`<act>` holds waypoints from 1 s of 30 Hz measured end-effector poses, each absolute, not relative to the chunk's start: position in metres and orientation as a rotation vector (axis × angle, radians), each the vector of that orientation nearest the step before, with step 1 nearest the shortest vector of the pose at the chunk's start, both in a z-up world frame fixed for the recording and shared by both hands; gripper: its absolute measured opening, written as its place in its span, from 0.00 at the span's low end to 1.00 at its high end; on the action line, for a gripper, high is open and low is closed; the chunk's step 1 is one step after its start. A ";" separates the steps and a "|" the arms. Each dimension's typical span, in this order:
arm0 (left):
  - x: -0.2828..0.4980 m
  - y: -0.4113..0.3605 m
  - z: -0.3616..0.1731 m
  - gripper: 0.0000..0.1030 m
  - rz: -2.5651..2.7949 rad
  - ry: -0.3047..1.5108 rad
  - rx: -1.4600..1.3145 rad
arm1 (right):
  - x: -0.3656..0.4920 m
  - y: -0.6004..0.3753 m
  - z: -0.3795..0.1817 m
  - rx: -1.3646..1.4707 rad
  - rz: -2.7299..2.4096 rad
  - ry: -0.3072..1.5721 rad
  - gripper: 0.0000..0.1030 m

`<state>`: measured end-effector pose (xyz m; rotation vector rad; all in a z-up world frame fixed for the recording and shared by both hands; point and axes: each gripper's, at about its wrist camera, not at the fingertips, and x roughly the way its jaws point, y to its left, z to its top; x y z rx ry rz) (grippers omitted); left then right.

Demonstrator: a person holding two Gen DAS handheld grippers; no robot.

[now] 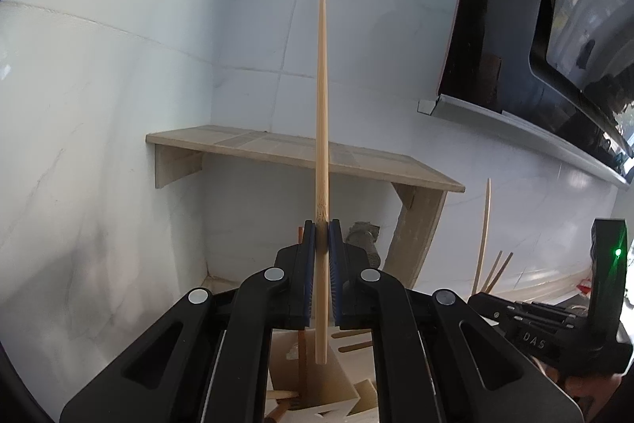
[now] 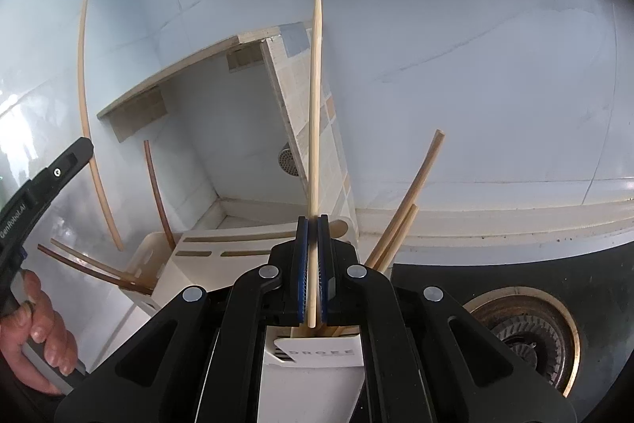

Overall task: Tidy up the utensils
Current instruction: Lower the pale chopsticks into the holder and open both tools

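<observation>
Chopsticks are being sorted at a white tiled kitchen corner. One pale bamboo chopstick (image 1: 321,161) is pinched upright between the pressed-together pads of the left gripper (image 1: 321,224), its lower end hanging just above a cream slotted utensil holder (image 1: 337,383). A second pale chopstick (image 2: 315,129) is clamped in the same upright way by the right gripper (image 2: 313,221), above a white holder compartment (image 2: 317,359) where more chopsticks (image 2: 400,224) lean out to the right. Darker brown sticks (image 2: 158,193) stand in the cream rack (image 2: 190,264) to the left. A sink drain (image 2: 527,335) is seen at lower right.

To do the step well, each stick should be kept vertical, centred over its own slot, and lowered slowly before the grip is released. A tilted stick would probably catch on the rim or knock its neighbours.
</observation>
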<state>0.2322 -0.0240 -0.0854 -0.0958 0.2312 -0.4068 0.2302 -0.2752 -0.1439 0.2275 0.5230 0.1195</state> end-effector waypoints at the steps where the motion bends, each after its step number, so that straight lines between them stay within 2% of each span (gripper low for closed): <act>1: 0.234 -0.024 -0.087 0.06 -0.407 0.232 -0.098 | 0.231 -0.275 -0.144 0.228 0.116 0.522 0.05; 7: 0.240 -0.022 -0.097 0.06 -0.397 0.234 -0.100 | 0.232 -0.274 -0.145 0.216 0.107 0.517 0.05; 16: 0.240 -0.021 -0.097 0.15 -0.385 0.223 -0.094 | 0.235 -0.274 -0.149 0.220 0.098 0.521 0.05; 21: 0.232 -0.021 -0.089 0.24 -0.381 0.196 -0.091 | 0.235 -0.276 -0.152 0.221 0.107 0.518 0.05; 23: 0.228 -0.020 -0.085 0.39 -0.374 0.178 -0.089 | 0.235 -0.278 -0.153 0.224 0.108 0.519 0.05; 28: 0.220 -0.022 -0.078 0.50 -0.356 0.147 -0.076 | 0.233 -0.276 -0.155 0.211 0.110 0.521 0.05; 30: 0.220 -0.023 -0.077 0.50 -0.353 0.150 -0.071 | 0.235 -0.274 -0.156 0.211 0.125 0.529 0.05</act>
